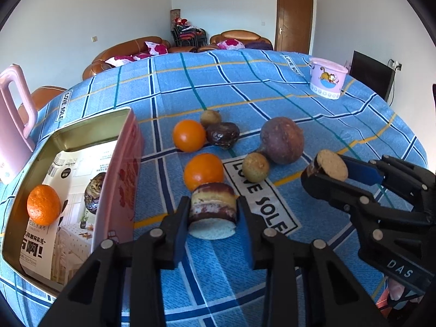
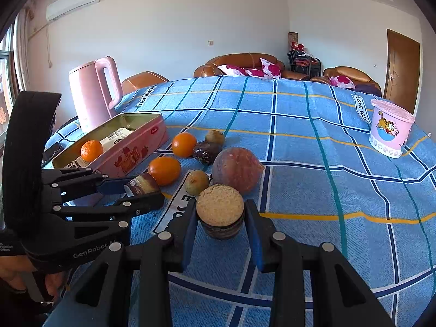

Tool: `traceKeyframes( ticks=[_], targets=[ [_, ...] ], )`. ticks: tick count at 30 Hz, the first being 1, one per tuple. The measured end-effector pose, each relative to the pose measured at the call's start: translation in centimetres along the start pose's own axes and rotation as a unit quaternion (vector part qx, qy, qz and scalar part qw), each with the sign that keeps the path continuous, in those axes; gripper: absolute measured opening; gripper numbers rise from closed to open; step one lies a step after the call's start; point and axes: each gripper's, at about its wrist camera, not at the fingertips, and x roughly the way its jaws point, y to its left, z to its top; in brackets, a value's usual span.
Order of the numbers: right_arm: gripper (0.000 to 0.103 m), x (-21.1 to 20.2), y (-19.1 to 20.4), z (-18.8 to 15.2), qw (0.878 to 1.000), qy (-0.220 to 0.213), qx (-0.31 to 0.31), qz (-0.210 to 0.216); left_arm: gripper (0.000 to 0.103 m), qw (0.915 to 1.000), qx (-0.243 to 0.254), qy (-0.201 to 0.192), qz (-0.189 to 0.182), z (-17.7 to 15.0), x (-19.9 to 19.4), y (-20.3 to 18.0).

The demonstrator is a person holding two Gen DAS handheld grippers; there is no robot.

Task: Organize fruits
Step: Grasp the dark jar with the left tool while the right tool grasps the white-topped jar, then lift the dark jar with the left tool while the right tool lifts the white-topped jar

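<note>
Carrying both clamped fruit halves, left gripper [image 1: 212, 212] on the purple-rinded half [image 1: 213, 204], right gripper [image 2: 220, 223] on the tan-faced half [image 2: 220, 207]: lift clear of the oranges [image 1: 203, 171], release inside the pink tin [image 1: 120, 163].

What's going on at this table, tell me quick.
A person is sorting fruit with two hand-held claws. The left claw is clamped on a cut purple fruit piece; the right claw grips another cut piece. One orange already lies in the pink tin. Two oranges, a big purple fruit and smaller fruits sit on the blue cloth.
</note>
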Motion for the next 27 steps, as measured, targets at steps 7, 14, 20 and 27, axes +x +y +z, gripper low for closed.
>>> traceKeyframes(
  ticks=[7, 14, 20, 27],
  targets=[
    [0.036, -0.5, 0.3, -0.2, 1.000, -0.016, -0.009, -0.001, 0.035, 0.9994, -0.008, -0.035, -0.002, -0.1, -1.1, 0.4],
    [0.036, -1.0, 0.5, -0.3, 0.999, -0.031, -0.015, -0.001, 0.035, 0.9983, -0.003, -0.057, 0.008, -0.2, -1.8, 0.2],
    [0.036, -1.2, 0.6, -0.3, 0.999, -0.042, -0.015, 0.001, 0.035, 0.9969, -0.001, -0.077, 0.015, -0.4, -2.3, 0.2],
    [0.036, -1.6, 0.7, -0.4, 0.998, -0.054, -0.019, 0.003, 0.035, 0.9955, -0.003, -0.094, 0.017, -0.6, -2.9, 0.2]
  ],
)
